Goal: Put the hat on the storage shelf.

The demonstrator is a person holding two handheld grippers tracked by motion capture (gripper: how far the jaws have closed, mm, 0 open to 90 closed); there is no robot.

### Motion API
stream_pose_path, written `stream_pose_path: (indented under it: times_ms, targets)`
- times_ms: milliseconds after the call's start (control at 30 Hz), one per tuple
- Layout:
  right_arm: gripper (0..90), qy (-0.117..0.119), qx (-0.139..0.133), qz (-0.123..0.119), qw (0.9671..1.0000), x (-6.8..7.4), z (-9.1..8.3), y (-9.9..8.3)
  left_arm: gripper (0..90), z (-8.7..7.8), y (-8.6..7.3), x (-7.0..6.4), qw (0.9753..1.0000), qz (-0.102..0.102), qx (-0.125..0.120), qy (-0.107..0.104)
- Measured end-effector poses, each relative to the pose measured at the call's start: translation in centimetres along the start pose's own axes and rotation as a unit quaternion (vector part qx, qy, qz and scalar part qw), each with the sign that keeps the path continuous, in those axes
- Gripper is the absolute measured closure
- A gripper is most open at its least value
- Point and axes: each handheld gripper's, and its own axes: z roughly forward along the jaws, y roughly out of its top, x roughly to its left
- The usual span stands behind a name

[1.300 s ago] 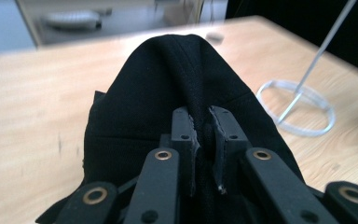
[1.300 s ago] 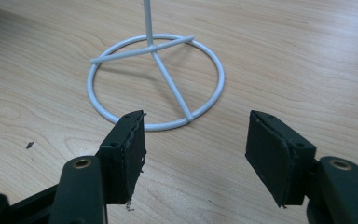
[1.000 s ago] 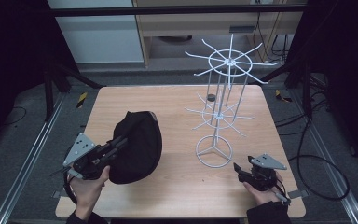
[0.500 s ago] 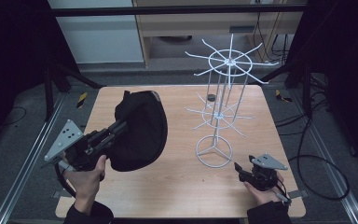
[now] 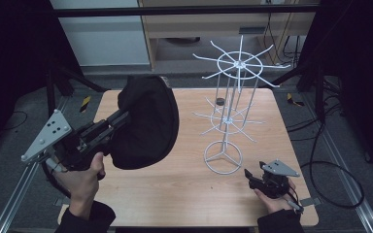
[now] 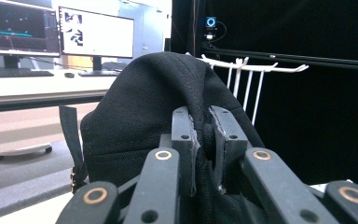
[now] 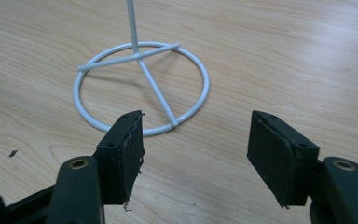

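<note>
My left gripper (image 5: 119,119) has its jaws pinched tight on a fold of the black cap (image 5: 148,124), and I hold it lifted clear of the wooden table (image 5: 175,194), out over the table's left half. In the left gripper view the two jaws of that left gripper (image 6: 204,135) close together with the black fabric squeezed between them, and the cap (image 6: 149,102) bulges up in front of them; a strap with a buckle (image 6: 72,140) hangs down at its left side. My left hand (image 5: 85,177) wraps the handle below the grey three-cornered plate (image 5: 48,133).

My right gripper (image 5: 252,177) rests low over the table's near right corner with its jaws spread wide and nothing between them. In the right gripper view my right gripper (image 7: 196,144) points at the ring base of the white wire rack (image 7: 142,84), which stands on the wood just ahead of the jaws.

From above, the wire rack (image 5: 233,97) stands upright right of the cap, with two tiers of hooked arms. A small dark object (image 5: 219,101) lies on the table behind it; I cannot tell what it is.
</note>
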Motion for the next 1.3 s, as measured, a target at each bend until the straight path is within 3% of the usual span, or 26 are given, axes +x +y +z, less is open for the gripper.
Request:
stream_pose_path:
  times_ms: [400, 700, 967, 1300]
  targets:
    - [35.9, -0.001, 0.001, -0.002, 1.0000, 0.0, 0.0, 0.0, 80.2, 0.4, 3.6, -1.1, 0.9995, 0.026, -0.015, -0.013]
    - [35.8, -0.002, 0.001, -0.003, 1.0000, 0.0, 0.1, 0.0, 80.2, 1.1, 4.8, -2.5, 0.9987, 0.030, -0.024, -0.032]
    - [35.7, -0.002, 0.001, -0.005, 1.0000, 0.0, 0.1, 0.0, 80.2, 3.4, 6.1, -4.1, 0.9978, 0.036, -0.029, -0.047]
    - [35.7, 0.000, 0.001, -0.009, 1.0000, 0.1, 0.1, 0.0, 80.1, 6.8, 5.8, -4.6, 0.9979, 0.033, -0.011, -0.054]
